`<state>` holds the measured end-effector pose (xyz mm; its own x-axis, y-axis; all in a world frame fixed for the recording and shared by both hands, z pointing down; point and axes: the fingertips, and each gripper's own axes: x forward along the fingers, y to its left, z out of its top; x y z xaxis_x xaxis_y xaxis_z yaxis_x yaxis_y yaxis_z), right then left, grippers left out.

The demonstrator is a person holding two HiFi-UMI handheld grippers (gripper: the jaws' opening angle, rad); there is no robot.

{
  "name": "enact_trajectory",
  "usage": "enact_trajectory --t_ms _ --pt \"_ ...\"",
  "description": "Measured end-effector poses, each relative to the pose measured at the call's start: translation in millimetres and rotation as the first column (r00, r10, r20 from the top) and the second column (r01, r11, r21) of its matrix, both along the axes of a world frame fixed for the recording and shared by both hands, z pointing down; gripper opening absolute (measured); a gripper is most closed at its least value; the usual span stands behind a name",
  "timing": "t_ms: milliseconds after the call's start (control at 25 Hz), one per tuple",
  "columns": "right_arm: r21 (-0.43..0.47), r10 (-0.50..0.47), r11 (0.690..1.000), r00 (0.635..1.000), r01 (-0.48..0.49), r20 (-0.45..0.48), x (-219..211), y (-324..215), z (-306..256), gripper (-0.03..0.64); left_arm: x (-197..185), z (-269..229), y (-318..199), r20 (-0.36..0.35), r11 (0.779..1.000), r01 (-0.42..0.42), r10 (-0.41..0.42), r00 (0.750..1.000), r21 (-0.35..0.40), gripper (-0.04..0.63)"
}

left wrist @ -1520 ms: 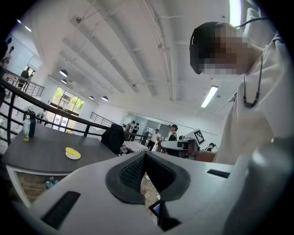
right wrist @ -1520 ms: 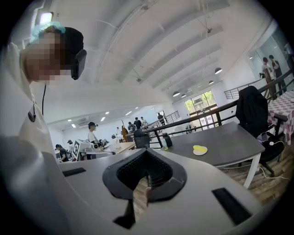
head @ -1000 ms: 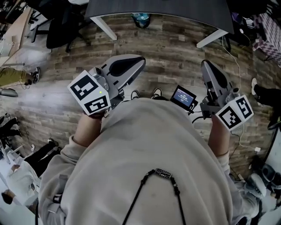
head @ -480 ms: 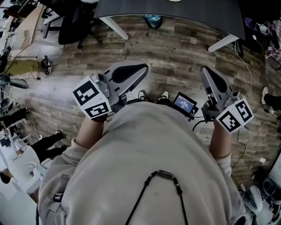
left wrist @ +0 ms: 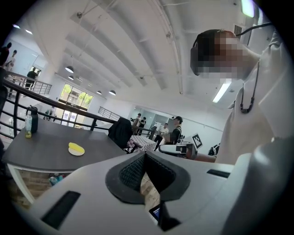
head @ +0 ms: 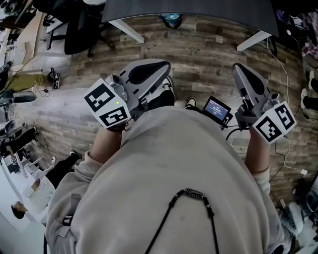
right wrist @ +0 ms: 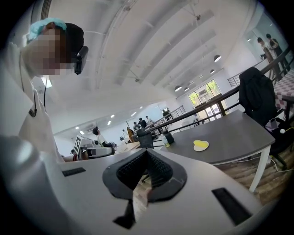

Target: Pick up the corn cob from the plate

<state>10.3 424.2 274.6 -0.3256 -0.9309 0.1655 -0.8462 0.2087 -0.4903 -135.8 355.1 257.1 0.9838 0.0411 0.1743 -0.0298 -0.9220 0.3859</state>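
The yellow corn cob (left wrist: 76, 148) lies on a small white plate (left wrist: 76, 152) on a dark grey table (left wrist: 41, 147), far ahead of both grippers. The right gripper view shows the same corn cob (right wrist: 200, 143) and plate (right wrist: 201, 148). The head view shows neither. My left gripper (left wrist: 145, 157) is held out level with its jaws shut and nothing between them. My right gripper (right wrist: 147, 156) is also shut and empty. In the head view the left gripper (head: 163, 66) and right gripper (head: 238, 69) hang over the wooden floor, short of the table (head: 189, 7).
White table legs (head: 123, 31) (head: 253, 40) stand ahead on the floor, with a blue object (head: 171, 21) under the table. A black office chair (head: 79, 30) stands to the left. A bottle (left wrist: 30, 120) stands on the table. A small screen (head: 216, 108) hangs at the person's waist. People stand in the background.
The person has stepped forward, with a shoe now showing under the left gripper. Both grippers have been carried slightly toward the table, still shut and empty.
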Motion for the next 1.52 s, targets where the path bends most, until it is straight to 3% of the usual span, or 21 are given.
enact_trajectory --t_ms 320,680,1120,1520 --pt "0.0 0.106 0.994 0.991 -0.106 -0.077 10 -35 -26 0.008 33 -16 -51 -0.094 0.994 -0.109 0.11 0.99 0.01 0.0" --pt "0.004 0.133 0.991 0.984 -0.133 -0.119 5 -62 -44 0.008 36 -24 -88 -0.139 0.991 -0.129 0.126 0.982 -0.016 0.0" --pt "-0.032 0.168 0.984 0.971 -0.175 -0.169 -26 -145 -44 0.008 -7 -9 -162 -0.213 0.978 -0.195 0.177 0.961 -0.067 0.0" --pt "-0.034 0.113 0.992 0.975 -0.121 -0.192 -70 -215 -51 0.008 -64 4 -230 -0.212 0.989 -0.118 0.098 0.972 -0.083 0.0"
